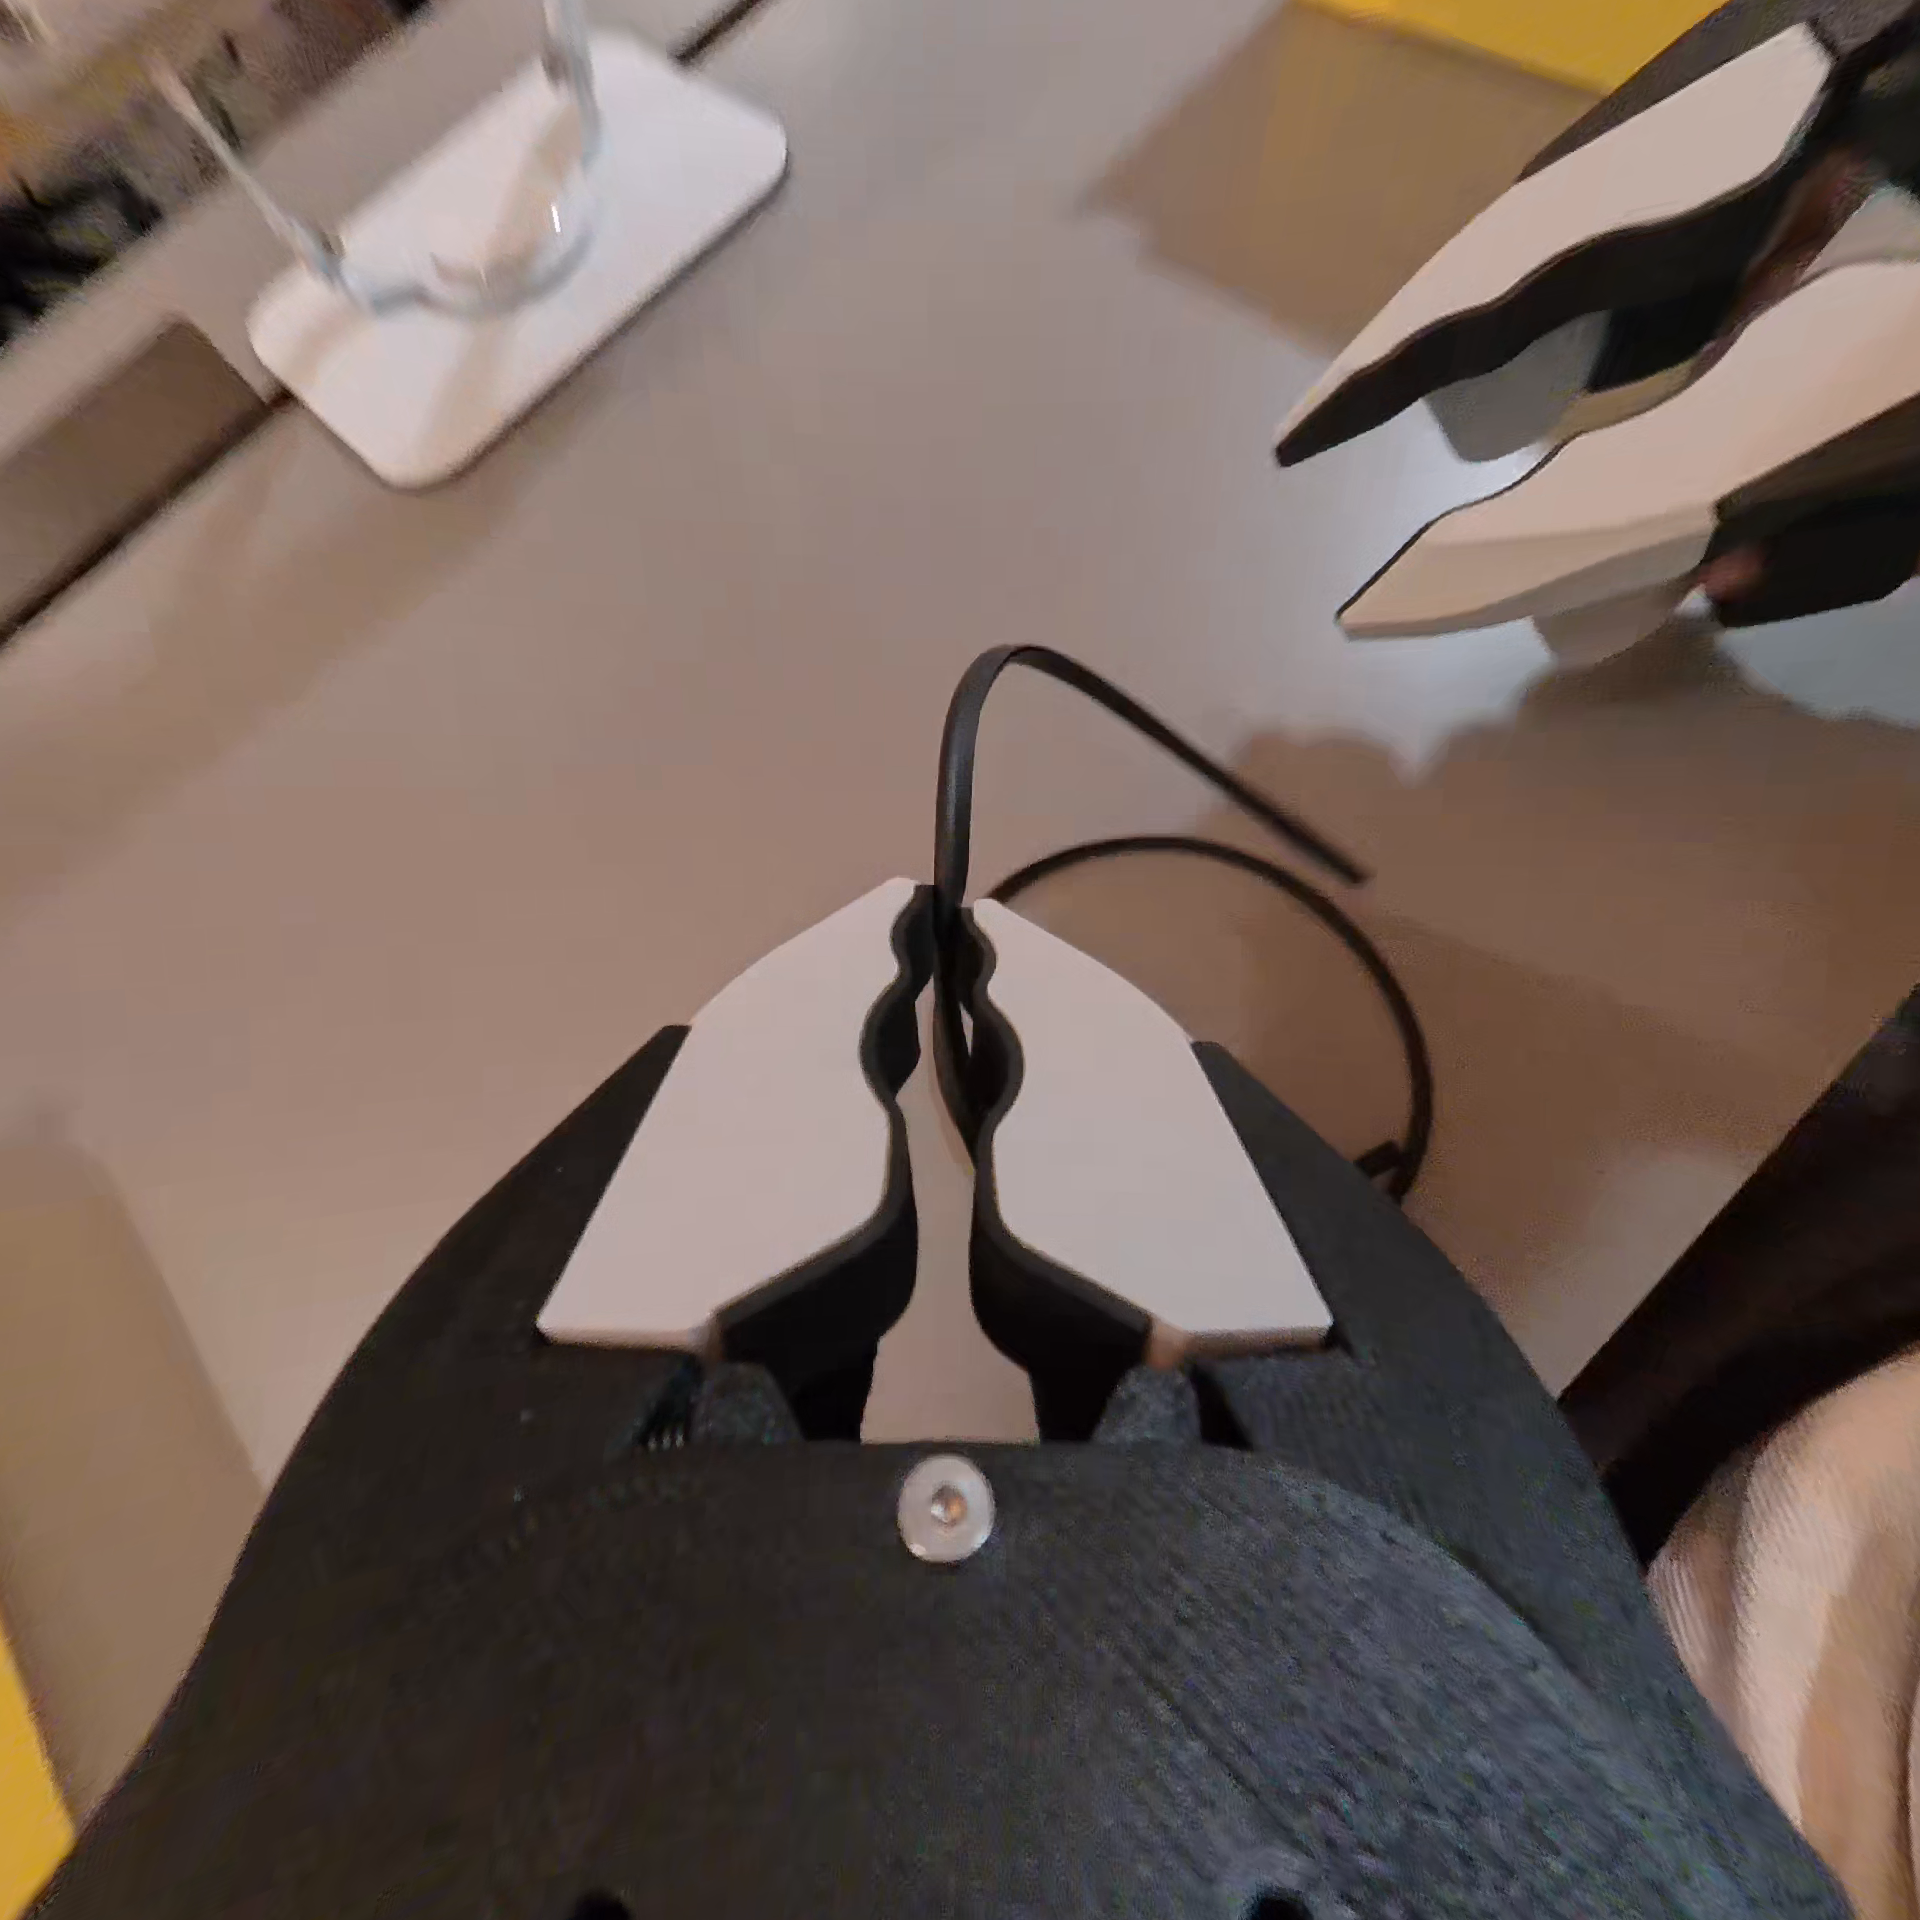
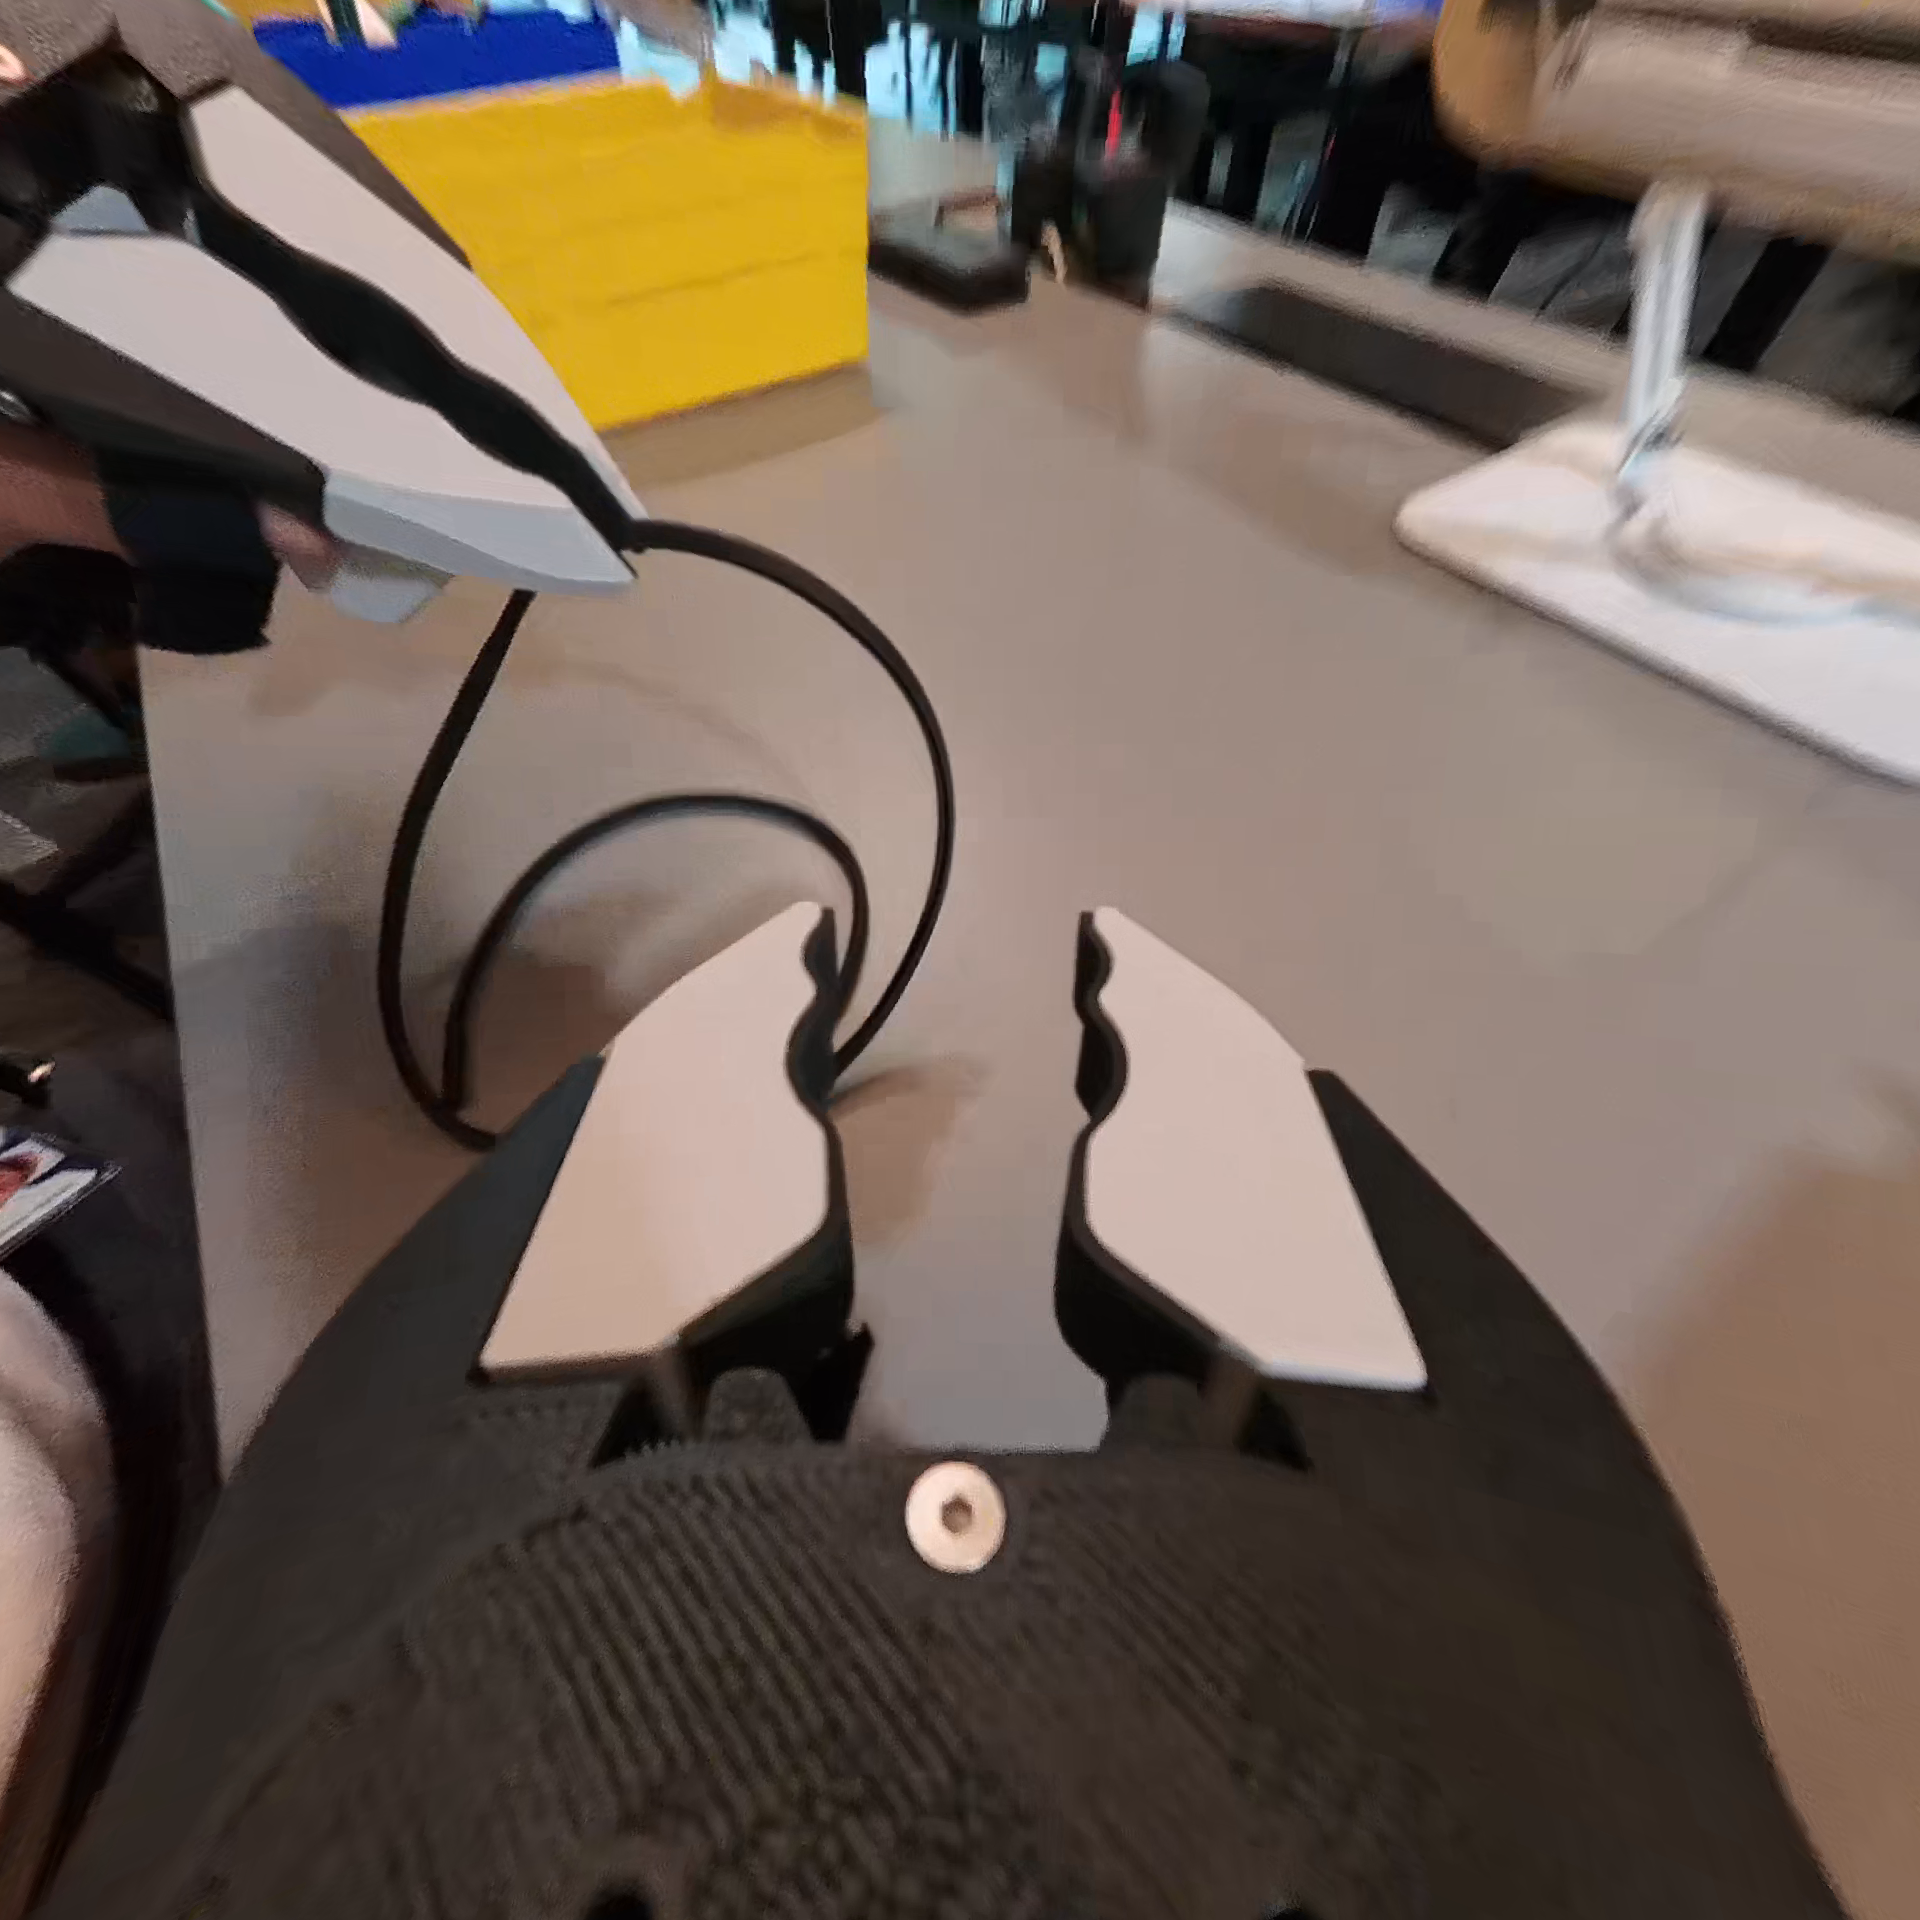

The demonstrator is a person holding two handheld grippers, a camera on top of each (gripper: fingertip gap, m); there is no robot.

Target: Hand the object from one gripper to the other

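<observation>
**Left has the tie, right open beside it**

Left gripper (image 1: 943,902) fingers closed on the black cable tie (image 1: 1049,696), pinched at the tips. Tie arcs forward from the tips, 1 loose end free in the air, and a second curve hangs down toward the worktop (image 1: 727,644); contact with the surface can't be confirmed.

Right gripper (image 2: 956,920) fingers spread apart, nothing between them, its left finger (image 2: 686,1122) just beside the hanging loop.

Worktop edge runs close on the left in the right wrist view. Surface is smooth beige, bare ahead of both grippers. White stand base (image 2: 1683,582) sits far right, yellow bin (image 2: 665,239) beyond the far edge. Background blurred.
</observation>
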